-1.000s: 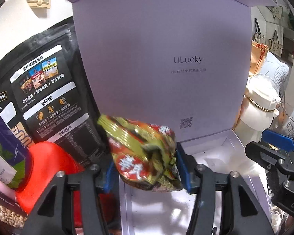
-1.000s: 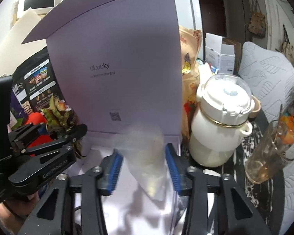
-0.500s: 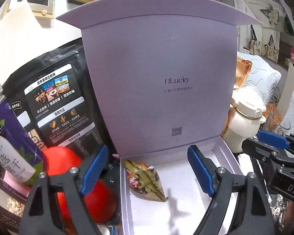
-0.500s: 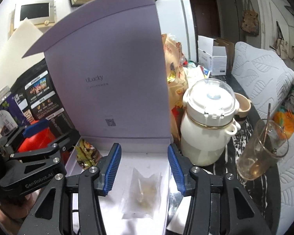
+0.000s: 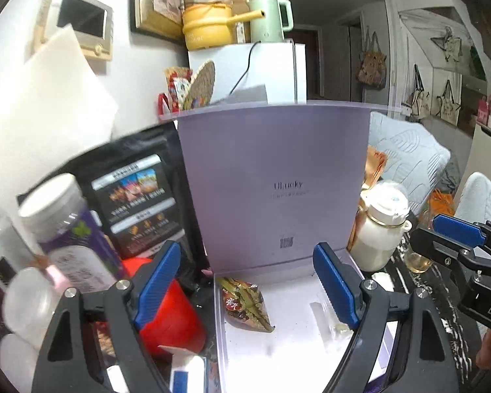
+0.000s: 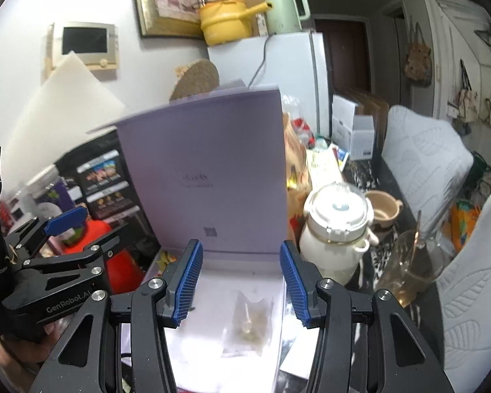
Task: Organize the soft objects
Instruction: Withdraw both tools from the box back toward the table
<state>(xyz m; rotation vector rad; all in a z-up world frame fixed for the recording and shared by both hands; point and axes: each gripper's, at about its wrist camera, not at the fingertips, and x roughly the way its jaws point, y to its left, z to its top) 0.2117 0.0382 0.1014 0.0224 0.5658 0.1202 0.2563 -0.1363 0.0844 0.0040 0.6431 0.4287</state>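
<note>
A lilac gift box (image 5: 278, 344) stands open with its lid (image 5: 275, 177) upright. A green and red snack packet (image 5: 245, 304) lies in its back left corner; it shows at the box edge in the right wrist view (image 6: 167, 258). A clear plastic pouch (image 6: 250, 324) lies on the box floor at the right, also in the left wrist view (image 5: 327, 321). My left gripper (image 5: 248, 288) is open and empty above the box. My right gripper (image 6: 240, 285) is open and empty above the pouch.
Left of the box stand a black food bag (image 5: 137, 203), a red container (image 5: 170, 321) and a purple-labelled jar (image 5: 72, 239). Right of it stand a white lidded pot (image 6: 338, 232), a glass with a spoon (image 6: 409, 268) and white cushions (image 6: 422, 163).
My left gripper opened and dropped the snack packet into the box. My right gripper opened and dropped the clear pouch. Both grippers then drew back and up from the box.
</note>
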